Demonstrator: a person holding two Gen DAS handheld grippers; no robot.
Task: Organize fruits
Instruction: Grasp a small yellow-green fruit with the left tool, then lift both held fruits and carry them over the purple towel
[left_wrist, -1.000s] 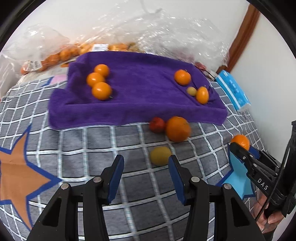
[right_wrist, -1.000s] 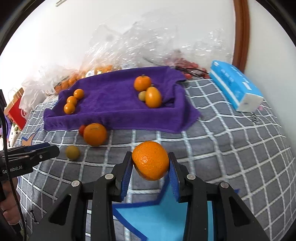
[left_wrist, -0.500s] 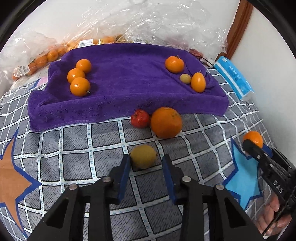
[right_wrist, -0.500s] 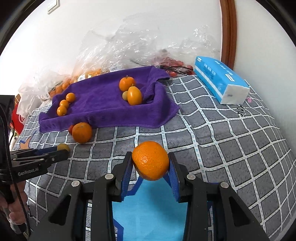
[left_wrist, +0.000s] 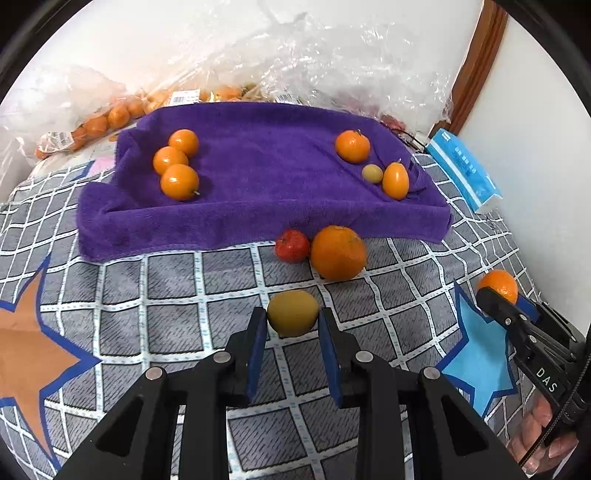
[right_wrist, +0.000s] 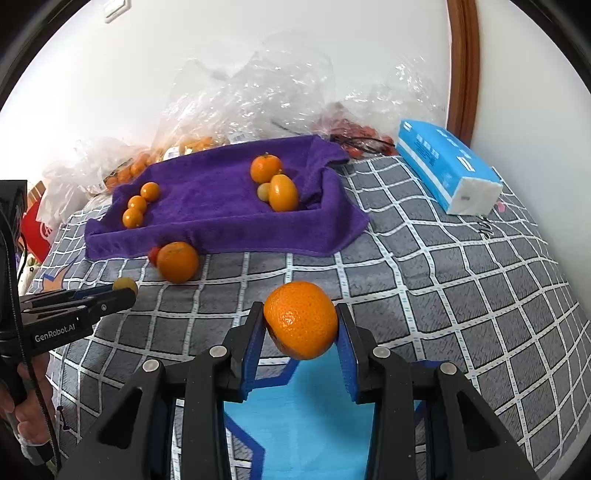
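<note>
Left gripper (left_wrist: 292, 325) closed on yellow fruit (left_wrist: 292, 312), seemingly touching; right gripper (right_wrist: 301, 325) clamps mandarin (right_wrist: 301, 319).

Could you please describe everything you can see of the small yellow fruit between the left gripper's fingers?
The yellow fruit is small, round to slightly oval, with smooth, matte, yellow-green skin and no visible stem. It sits on the grey checked cloth, between the blue pads of the left gripper, which close against its sides. It lies apart from the large orange and the red fruit behind it.
</note>
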